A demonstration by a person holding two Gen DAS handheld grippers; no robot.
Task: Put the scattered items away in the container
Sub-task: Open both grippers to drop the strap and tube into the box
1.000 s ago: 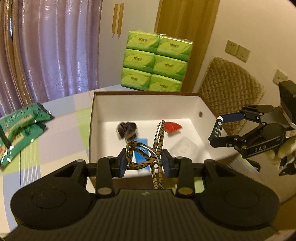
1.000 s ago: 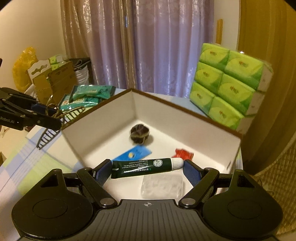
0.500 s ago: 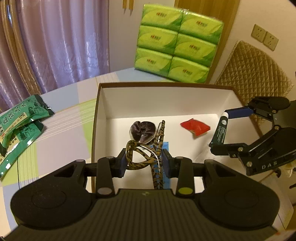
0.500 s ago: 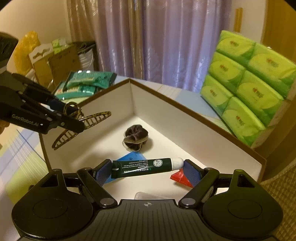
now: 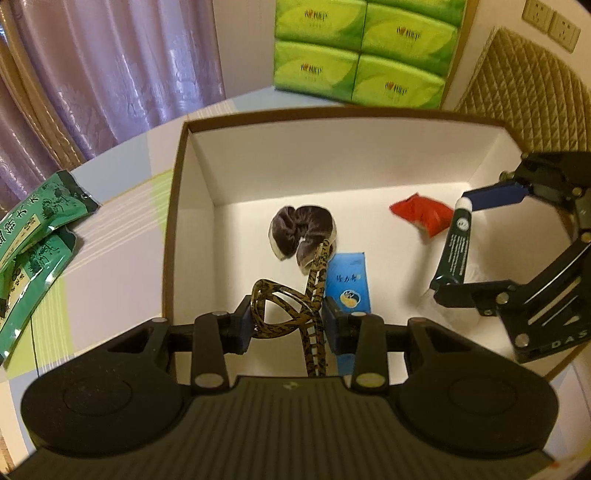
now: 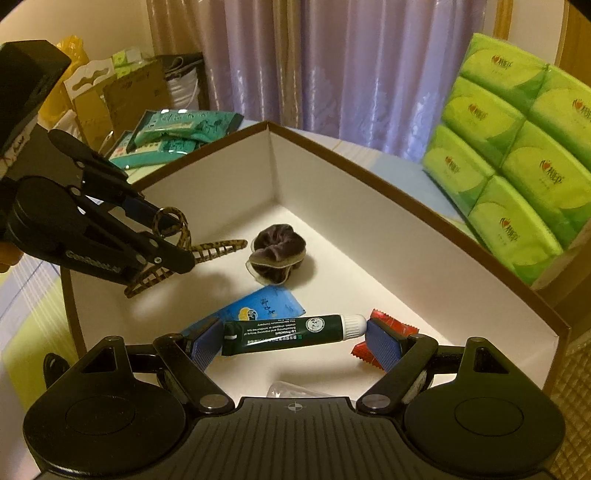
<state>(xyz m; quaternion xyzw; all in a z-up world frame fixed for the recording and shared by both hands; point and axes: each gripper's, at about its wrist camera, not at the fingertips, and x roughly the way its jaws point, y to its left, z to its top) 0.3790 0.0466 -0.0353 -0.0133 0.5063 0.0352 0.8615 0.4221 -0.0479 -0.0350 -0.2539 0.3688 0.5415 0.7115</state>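
White-walled box (image 5: 369,155): left hand-held gripper (image 5: 287,325) clamps hair claw (image 5: 291,314) above its near-left floor; right hand-held gripper (image 6: 293,341) clamps lip balm tube (image 6: 291,332) inside near edge. Bare floor between scrunchie (image 6: 277,254) and far walls.

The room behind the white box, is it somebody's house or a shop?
Most likely a room in a home: purple curtains hang behind the table, stacked green tissue packs stand on it, and wall sockets sit above a quilted chair back.
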